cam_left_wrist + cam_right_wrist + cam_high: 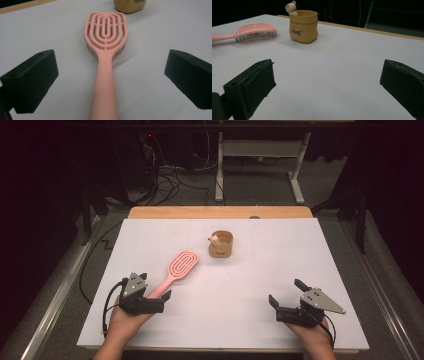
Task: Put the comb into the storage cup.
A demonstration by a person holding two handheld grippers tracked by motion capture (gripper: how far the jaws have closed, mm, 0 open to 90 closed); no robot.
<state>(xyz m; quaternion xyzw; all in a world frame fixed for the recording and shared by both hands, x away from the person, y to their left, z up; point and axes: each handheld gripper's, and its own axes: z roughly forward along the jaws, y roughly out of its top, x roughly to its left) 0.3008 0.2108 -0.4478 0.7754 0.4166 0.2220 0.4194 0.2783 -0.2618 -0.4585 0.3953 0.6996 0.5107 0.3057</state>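
**Pink brush handle lies between the spread jaws of the left tool**

The high view gives the whole layout: the left tool (pixel 157 296) sits at the near left of the white counter (pixel 280 265), the right tool (pixel 287 295) at the near right, well apart from each other. It shows the pink hairbrush (pixel 178 269) lying aslant, head pointing away from the left tool toward a small tan pot (pixel 220 245) farther back.

The left gripper view adds what the high view cannot: the brush (pixel 106 50) lies bristles down, its handle running straight up the middle between the two black jaws. Both jaws stand wide, released, with bare counter between each of them and the handle. The base of the pot (pixel 129 5) sits just beyond the brush head.

The right gripper view brings side-on detail: dark bristles under the brush head (pixel 255 32), a little bear figure (pixel 291 7) on the rim of the pot (pixel 303 26), and lettering on its front. The right tool is released too, jaws wide apart over bare counter, with brush and pot well ahead and to its left.
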